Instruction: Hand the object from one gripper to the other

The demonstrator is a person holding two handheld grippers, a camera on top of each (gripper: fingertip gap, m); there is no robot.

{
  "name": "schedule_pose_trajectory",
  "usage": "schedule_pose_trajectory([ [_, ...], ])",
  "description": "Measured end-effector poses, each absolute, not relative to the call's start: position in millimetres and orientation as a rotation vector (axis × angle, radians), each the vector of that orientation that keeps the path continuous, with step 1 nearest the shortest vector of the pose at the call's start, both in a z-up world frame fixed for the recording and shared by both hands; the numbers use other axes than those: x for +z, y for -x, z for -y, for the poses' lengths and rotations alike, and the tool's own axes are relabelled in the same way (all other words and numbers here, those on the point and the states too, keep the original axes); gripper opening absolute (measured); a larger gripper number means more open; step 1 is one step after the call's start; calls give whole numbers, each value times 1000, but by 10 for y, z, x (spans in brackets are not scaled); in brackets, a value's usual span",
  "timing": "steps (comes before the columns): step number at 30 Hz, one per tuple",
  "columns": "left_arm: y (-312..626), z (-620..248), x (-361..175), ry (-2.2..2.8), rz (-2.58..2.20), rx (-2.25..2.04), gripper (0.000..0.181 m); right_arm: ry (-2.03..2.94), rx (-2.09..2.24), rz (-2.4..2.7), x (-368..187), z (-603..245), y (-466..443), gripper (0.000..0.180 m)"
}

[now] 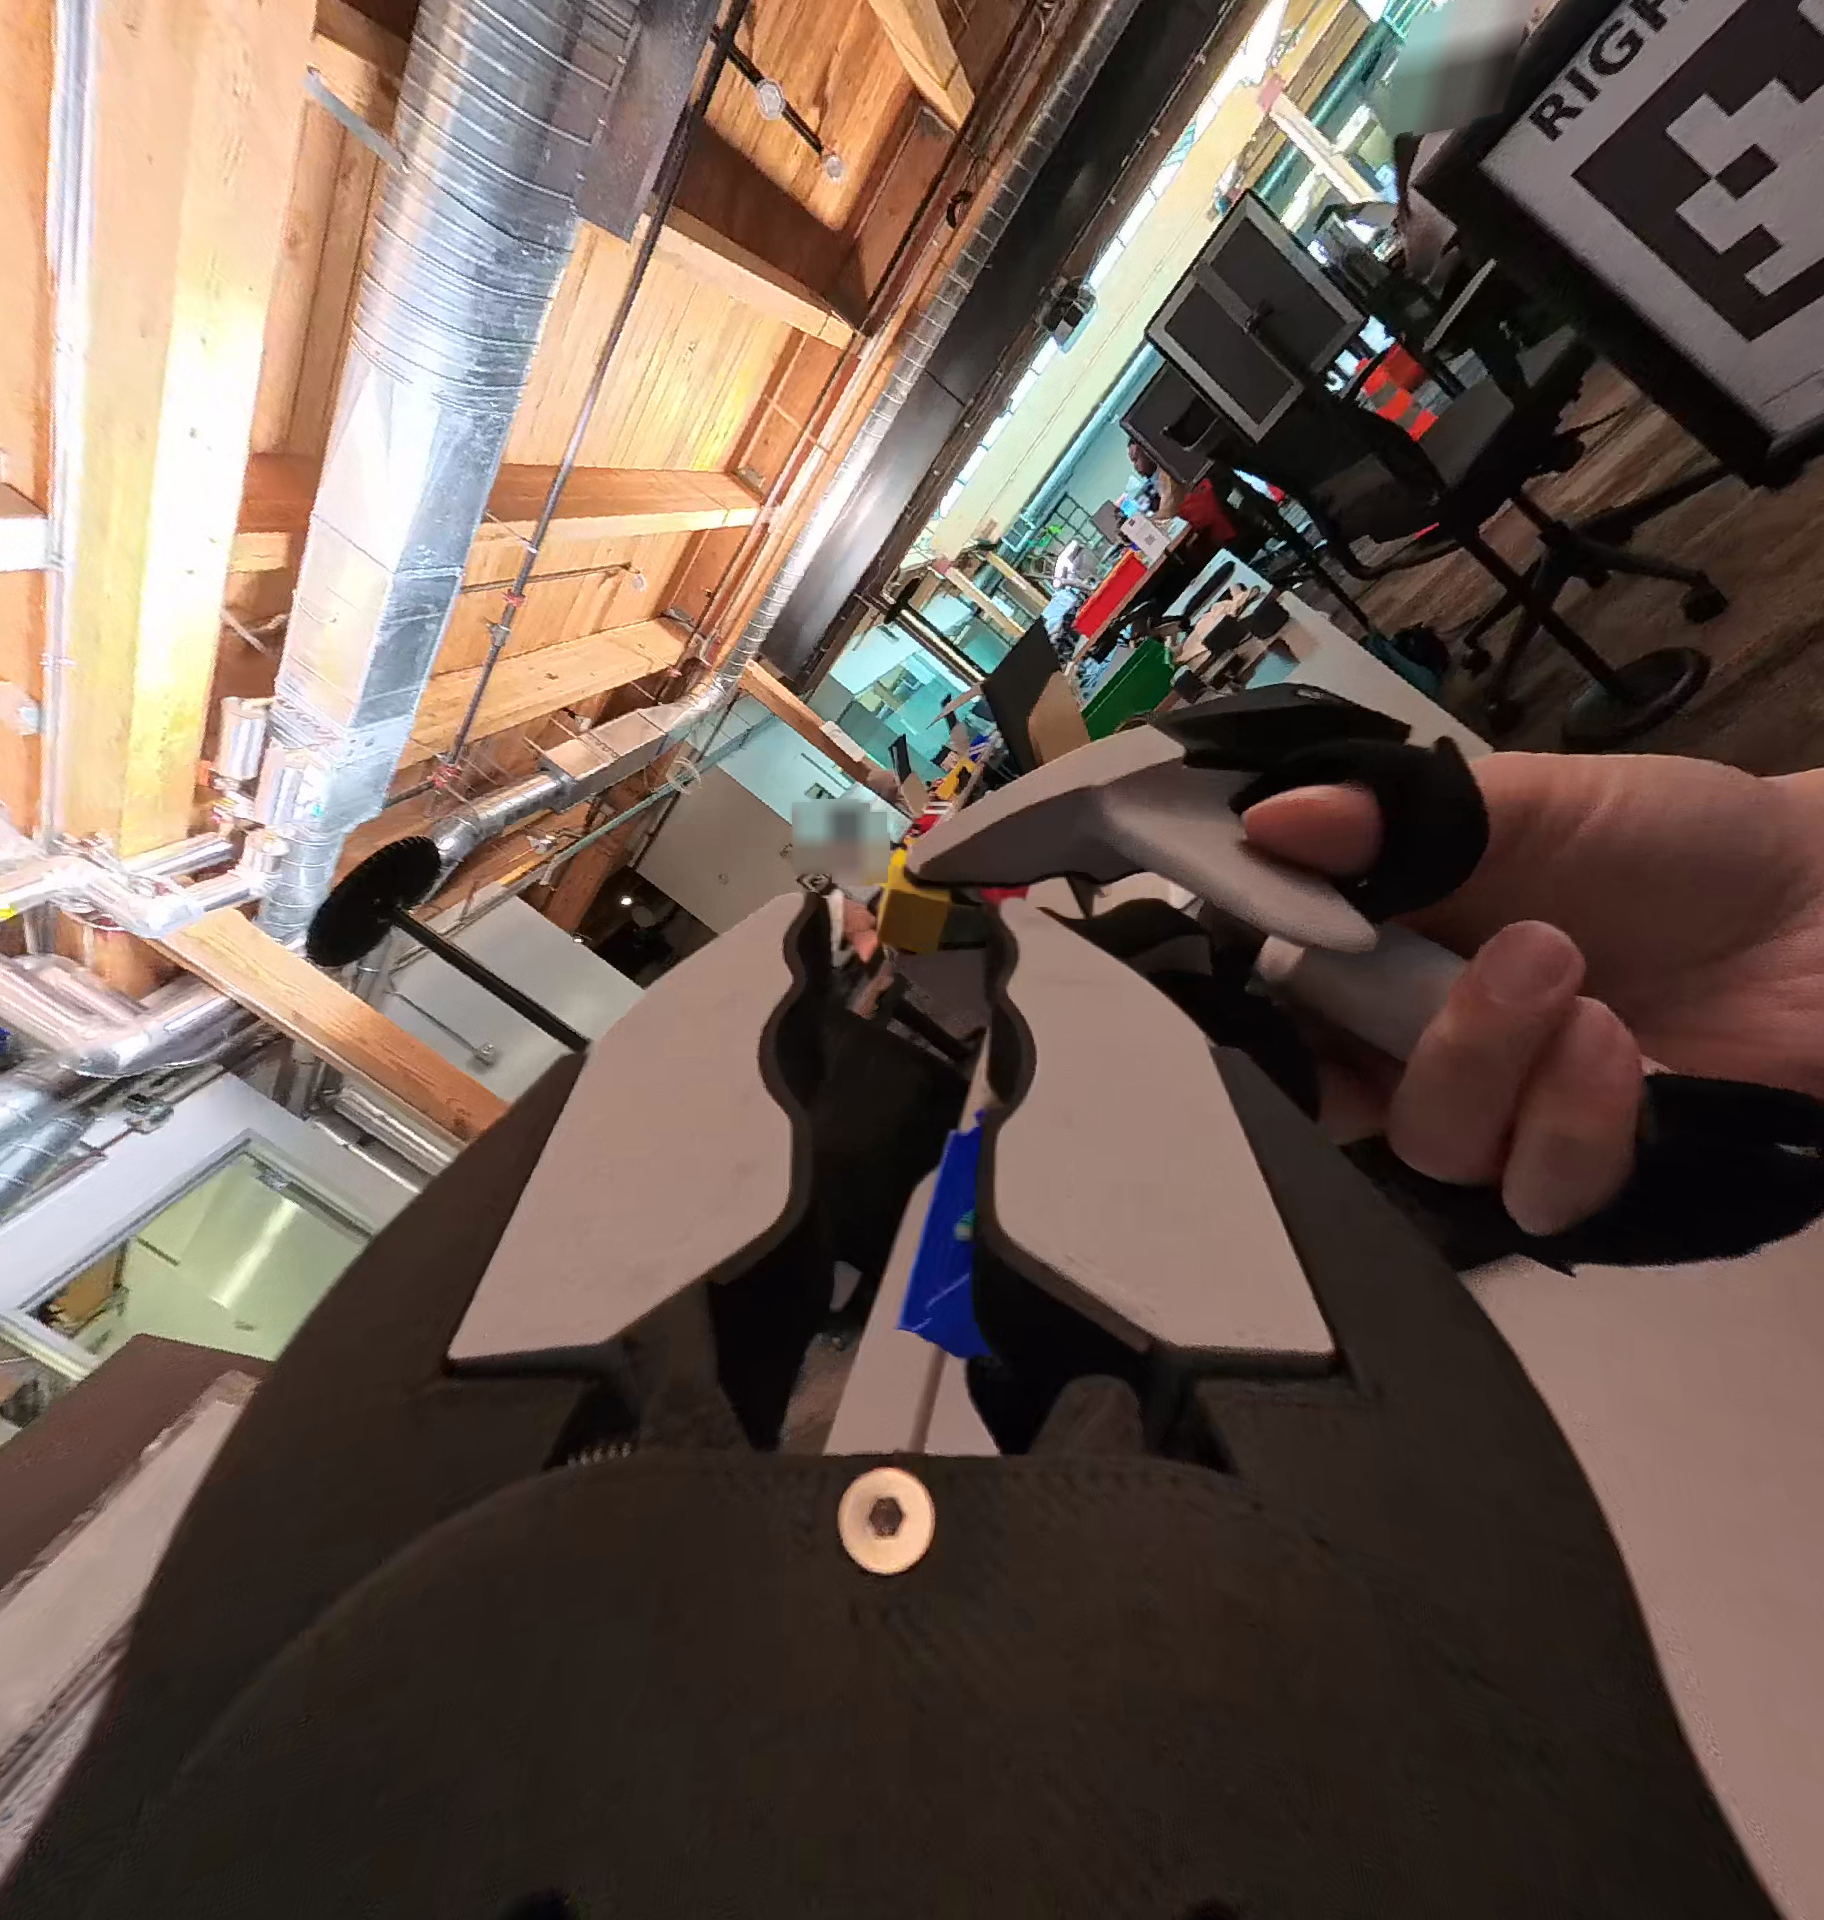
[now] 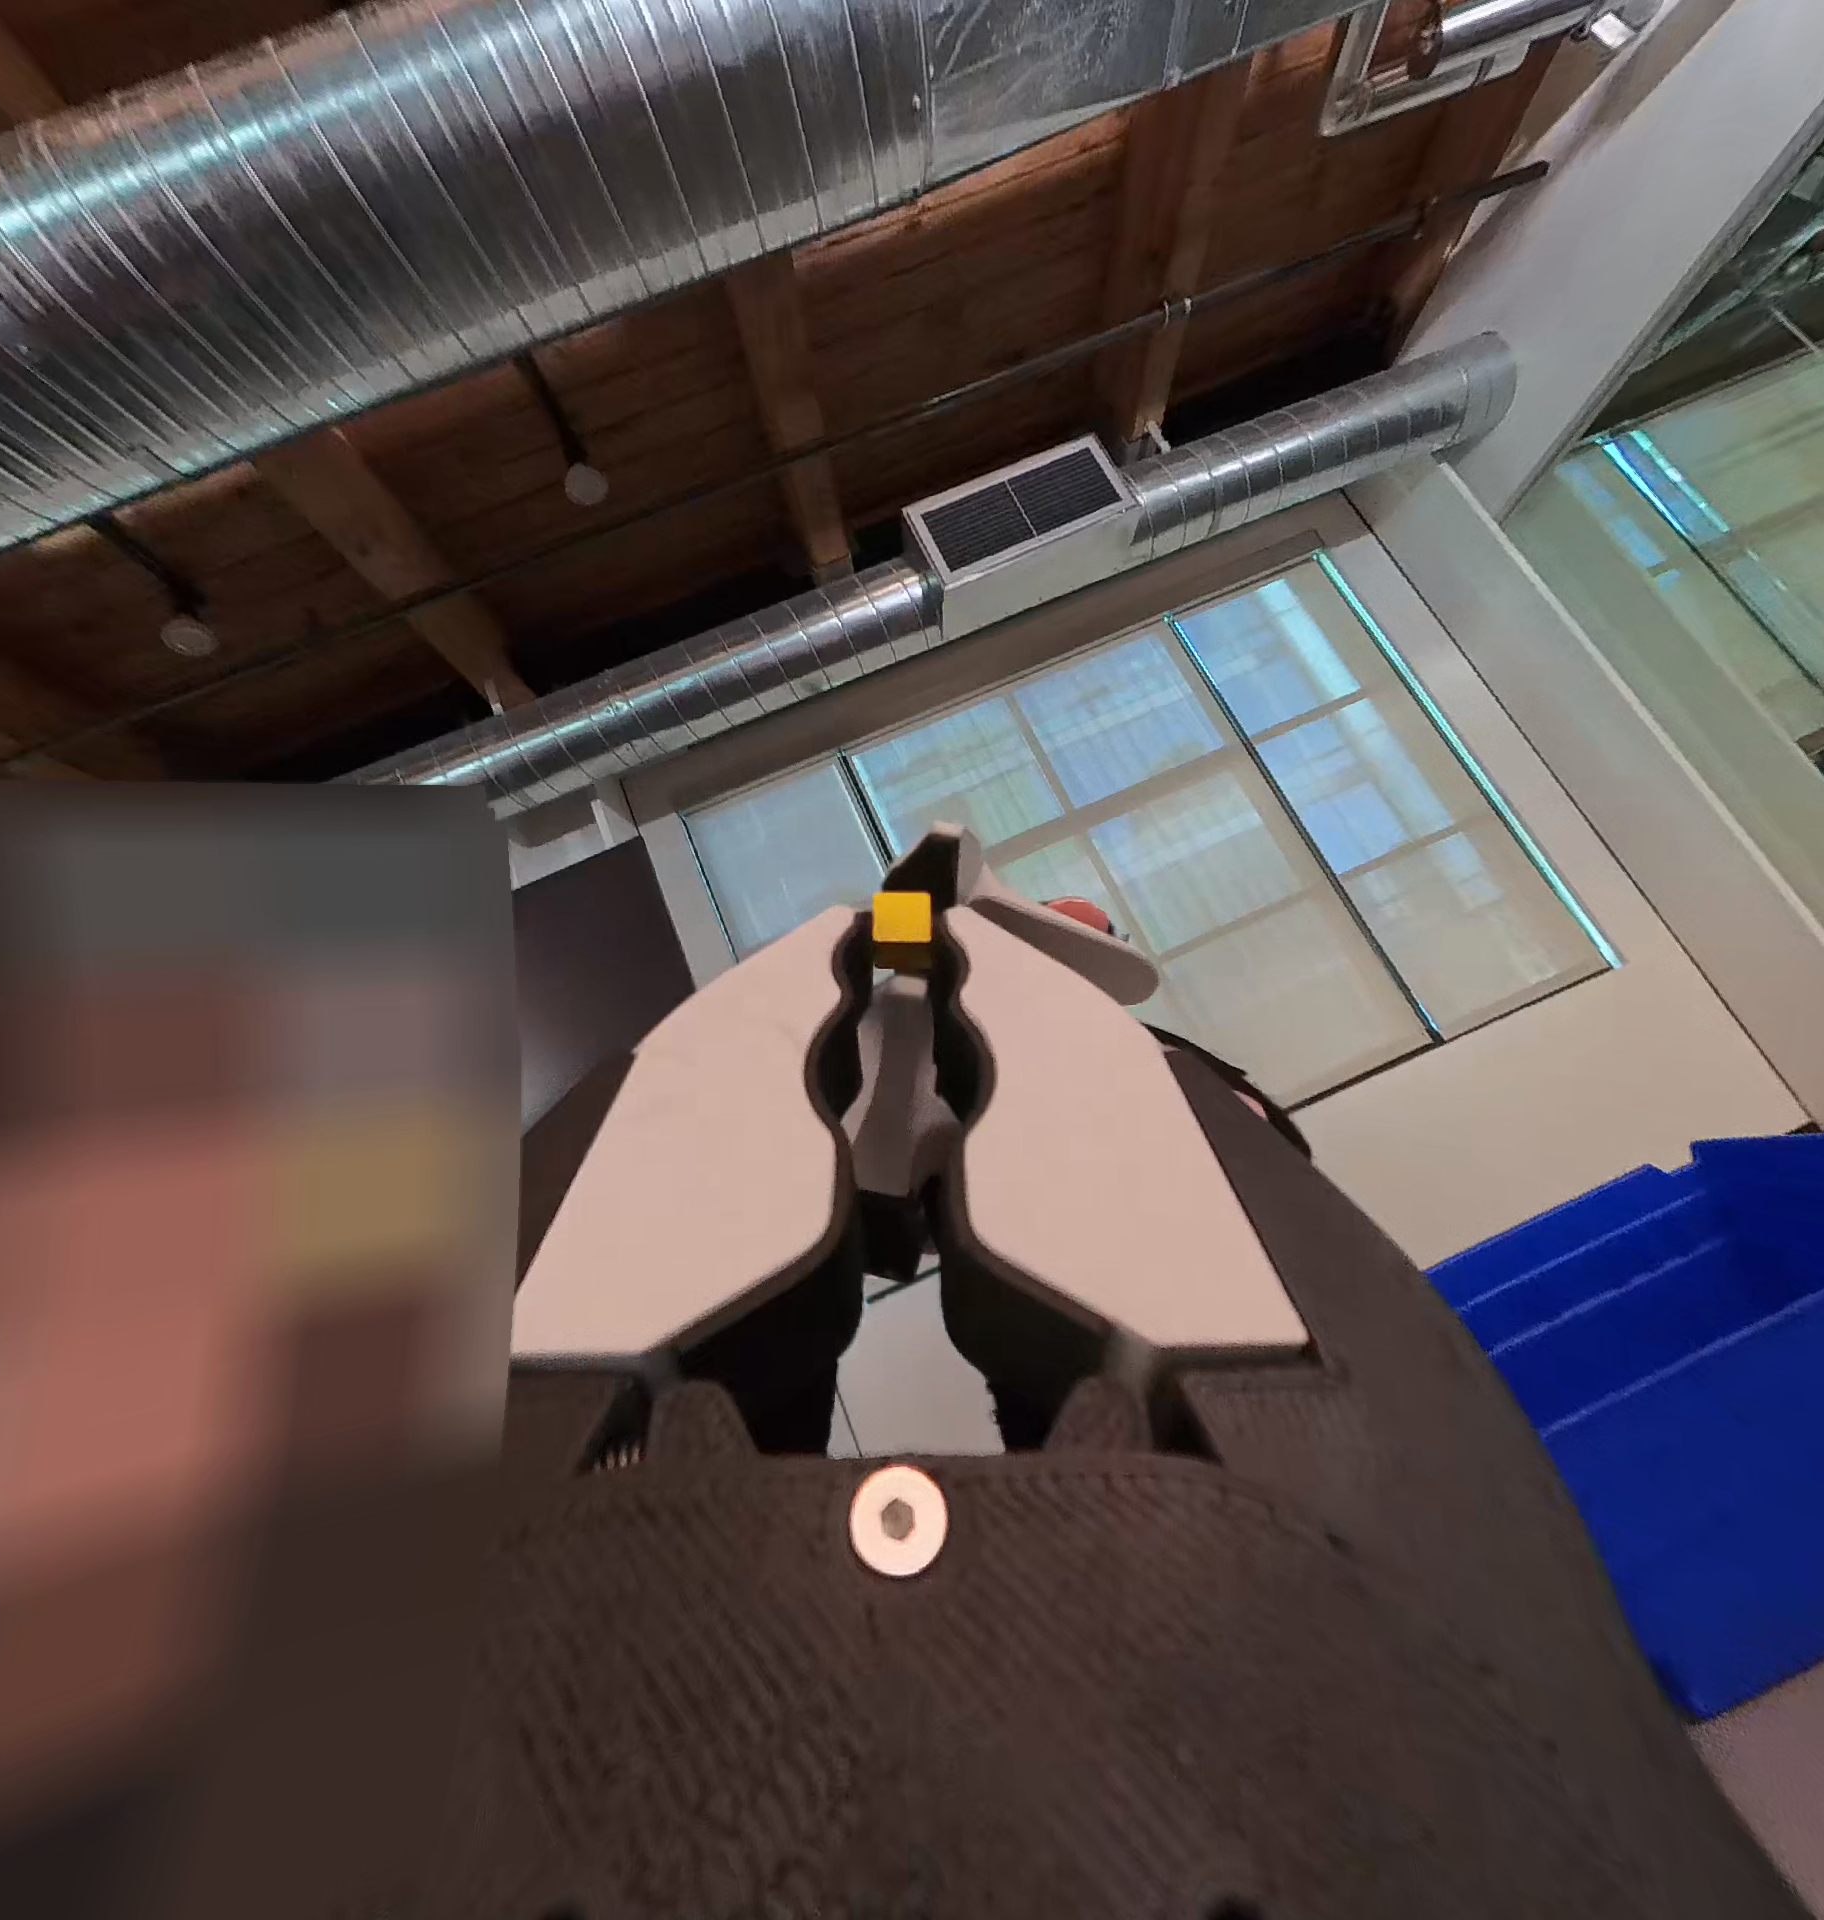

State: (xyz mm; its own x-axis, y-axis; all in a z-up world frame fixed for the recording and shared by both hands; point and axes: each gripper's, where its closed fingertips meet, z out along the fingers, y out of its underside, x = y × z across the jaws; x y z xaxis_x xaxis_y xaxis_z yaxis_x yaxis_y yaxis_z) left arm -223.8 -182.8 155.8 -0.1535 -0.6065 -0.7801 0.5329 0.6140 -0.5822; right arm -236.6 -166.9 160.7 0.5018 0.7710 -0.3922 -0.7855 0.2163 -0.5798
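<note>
A small yellow cube (image 2: 901, 920) sits clamped between the fingertips of my right gripper (image 2: 900, 940), which is shut on it and held up in the air. In the left wrist view the cube (image 1: 913, 914) lies between the tips of my left gripper (image 1: 897, 925), whose jaws are open wider than the cube, with a gap on the cube's left side. The right gripper (image 1: 934, 894) reaches in from the right, held by a hand (image 1: 1531, 987). The left gripper's fingers (image 2: 1074, 951) show past the cube in the right wrist view.
Both grippers point up toward a wooden ceiling with metal ducts (image 2: 472, 208). A blue bin (image 2: 1666, 1403) stands low on the right. A board with a black-and-white marker (image 1: 1718, 177), office chairs and desks are at the far right. A white table (image 1: 1666, 1507) lies below. The grippers are tip to tip, or close to it.
</note>
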Motion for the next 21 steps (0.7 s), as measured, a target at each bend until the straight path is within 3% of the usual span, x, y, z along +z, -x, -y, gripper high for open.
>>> schedule_pose_trajectory([
  [7,2222,1827,1526,61,-1426,-969,10,864,865,12,1580,1660,2358,15],
  [10,2205,1769,1557,147,-1469,-1062,10,914,592,67,1574,1678,2314,27],
  [16,2214,1724,1353,437,-1818,-1392,10,1011,-209,372,1541,1754,2363,32],
  [21,2375,1755,1076,644,-2169,-1590,11,1030,-484,696,1428,1790,2738,36],
])
